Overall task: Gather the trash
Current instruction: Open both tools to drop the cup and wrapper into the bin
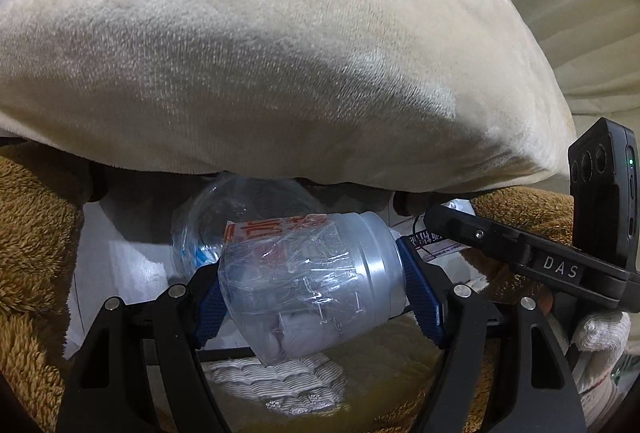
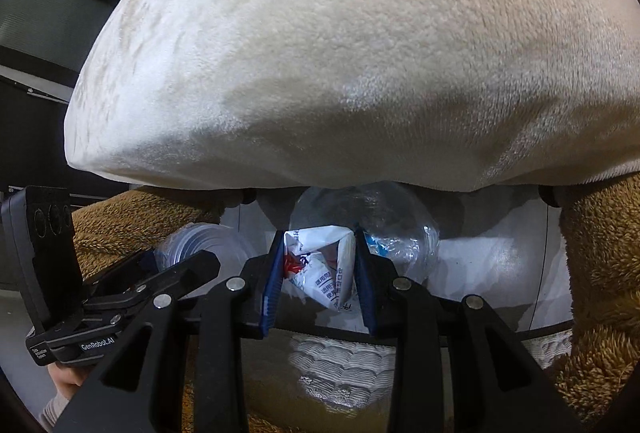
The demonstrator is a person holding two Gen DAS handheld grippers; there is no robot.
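My left gripper [image 1: 314, 281] is shut on a clear plastic bottle [image 1: 348, 257] with a red label, held crosswise between the blue pads [image 1: 424, 289]. In the right wrist view the same bottle [image 2: 200, 245] shows at the left. My right gripper [image 2: 318, 245] is shut on a crumpled white wrapper [image 2: 320, 273] with blue and red print. Both grippers point down over a white-lined bin [image 2: 480, 265]. A crushed clear bottle [image 2: 392, 233] lies in it, also visible as the crushed bottle [image 1: 240, 209] behind my left load.
A big cream plush cushion [image 1: 280, 53] bulges over the bin's far side. Brown fuzzy plush [image 1: 32, 253] flanks the bin on both sides. A gloved hand [image 1: 600, 337] holds the right gripper's body [image 1: 540, 261]. A patterned grey-white cloth [image 2: 344, 365] lies below the fingers.
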